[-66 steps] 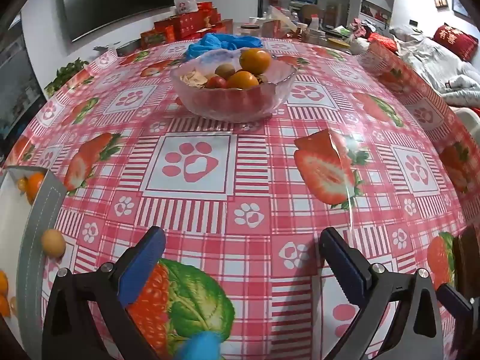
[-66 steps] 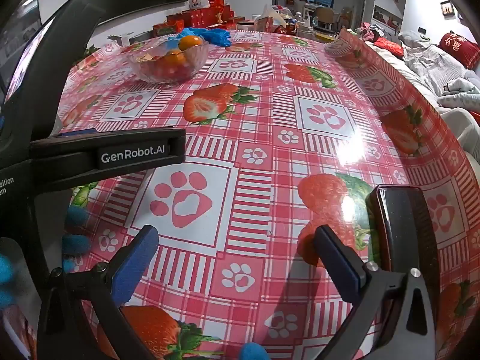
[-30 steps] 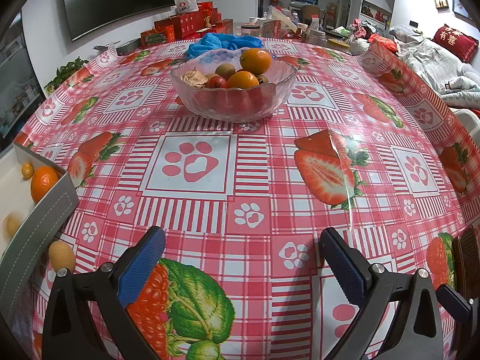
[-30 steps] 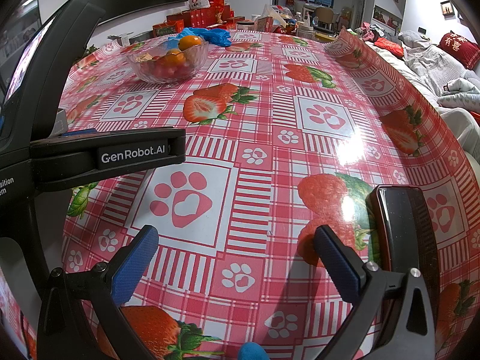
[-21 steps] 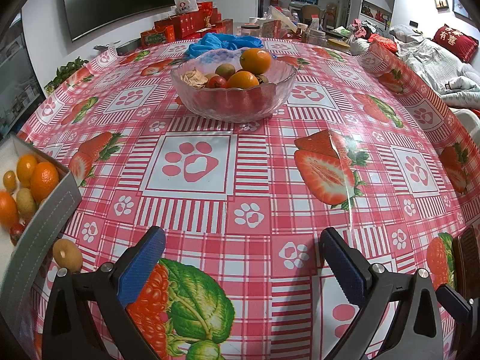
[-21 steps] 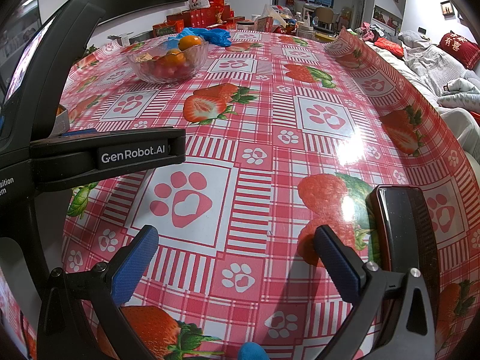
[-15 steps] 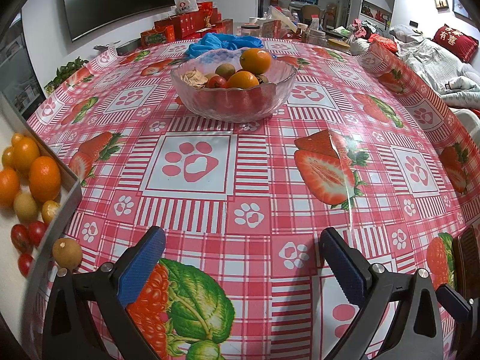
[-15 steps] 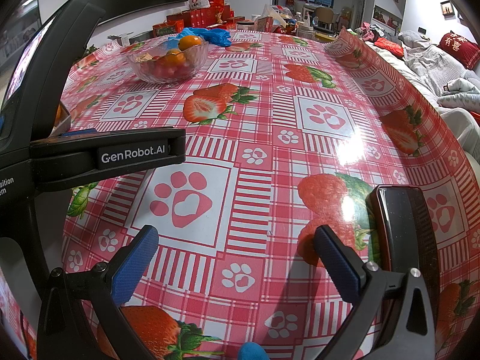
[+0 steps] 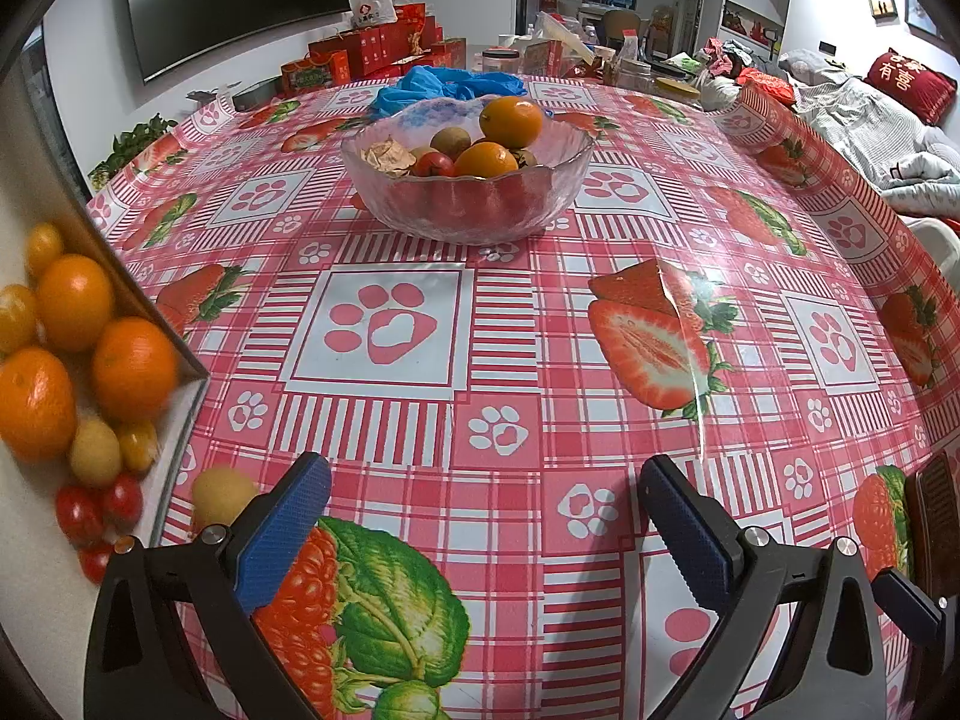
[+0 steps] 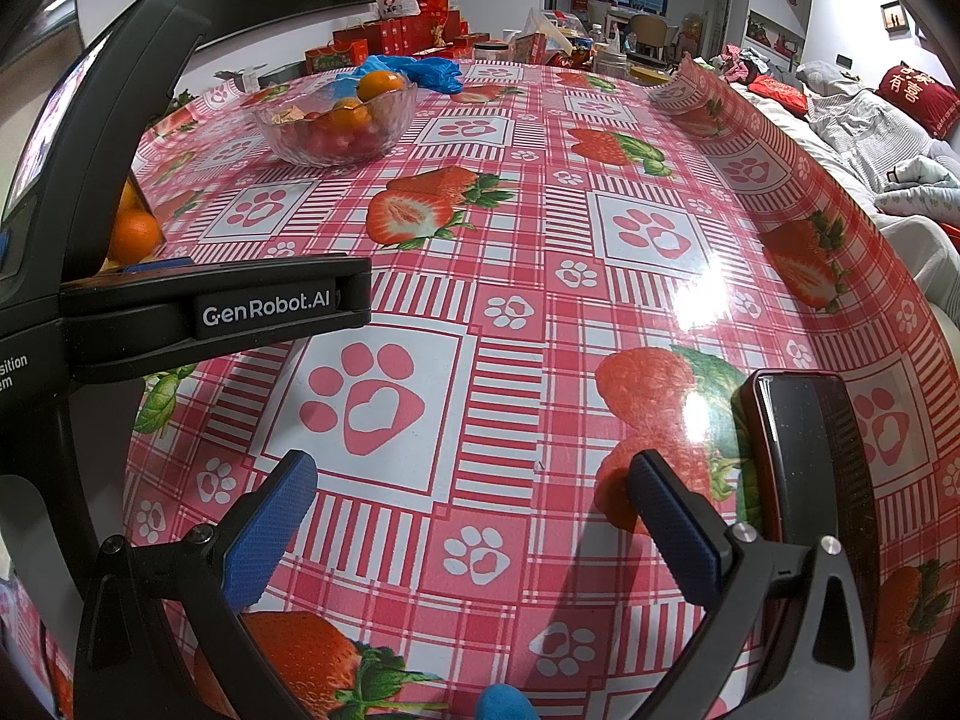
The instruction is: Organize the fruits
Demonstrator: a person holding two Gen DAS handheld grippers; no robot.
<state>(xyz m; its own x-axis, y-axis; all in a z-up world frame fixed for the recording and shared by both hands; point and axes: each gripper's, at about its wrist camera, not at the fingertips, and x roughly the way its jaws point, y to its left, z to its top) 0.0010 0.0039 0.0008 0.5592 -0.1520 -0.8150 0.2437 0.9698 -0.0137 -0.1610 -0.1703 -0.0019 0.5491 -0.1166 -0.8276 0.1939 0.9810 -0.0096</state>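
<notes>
Box (image 9: 174, 354) nearer, seemingly tilted, both claws (image 9: 480, 510) (image 10: 471, 510) agape

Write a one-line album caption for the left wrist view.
Open left gripper rests over a strawberry tablecloth, facing a glass bowl of fruit, a box of oranges alongside.

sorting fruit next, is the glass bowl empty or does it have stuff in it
Not empty. The glass bowl stands upright and holds oranges, a kiwi and small red fruit.

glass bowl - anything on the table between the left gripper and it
Nothing visible does. Between the left gripper and the glass bowl lies only bare tablecloth; the fruit box sits off to the left.
</notes>
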